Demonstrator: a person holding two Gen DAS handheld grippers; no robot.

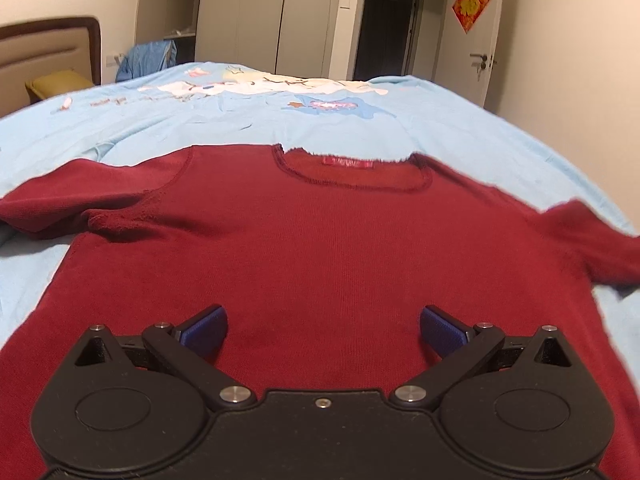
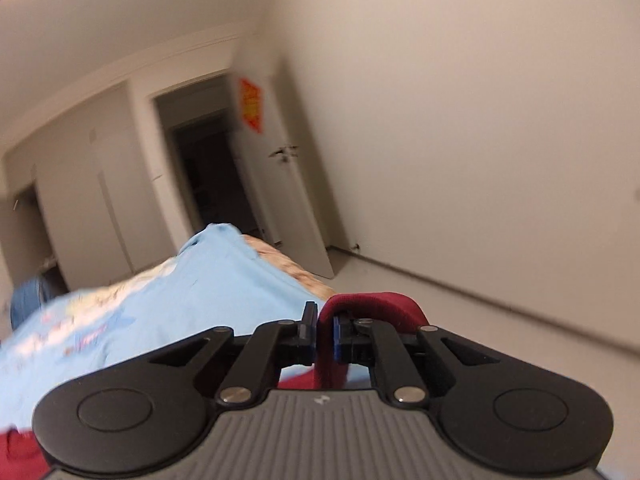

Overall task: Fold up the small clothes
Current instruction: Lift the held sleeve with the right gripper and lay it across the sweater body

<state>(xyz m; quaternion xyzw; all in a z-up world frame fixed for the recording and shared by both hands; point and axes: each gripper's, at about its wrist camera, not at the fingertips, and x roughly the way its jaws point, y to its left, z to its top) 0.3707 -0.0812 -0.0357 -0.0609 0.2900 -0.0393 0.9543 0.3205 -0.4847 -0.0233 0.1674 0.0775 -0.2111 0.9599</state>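
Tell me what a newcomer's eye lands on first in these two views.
First, the dark red sweater spread flat, neckline away, on the light blue bedspread, with the open left gripper hovering over its lower part. Next, the right gripper, shut on a fold of the same red knit, raised and looking toward the white door.

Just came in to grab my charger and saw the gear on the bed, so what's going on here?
A person is folding a dark red sweater on the light blue bedspread, with a hand-held gripper in each hand. The sweater lies front up, sleeves out to both sides. The left hand-held gripper is wide open above the sweater's lower part, holding nothing. The right hand-held gripper is shut on a raised fold of the sweater near the bed's edge. No fold shows yet.
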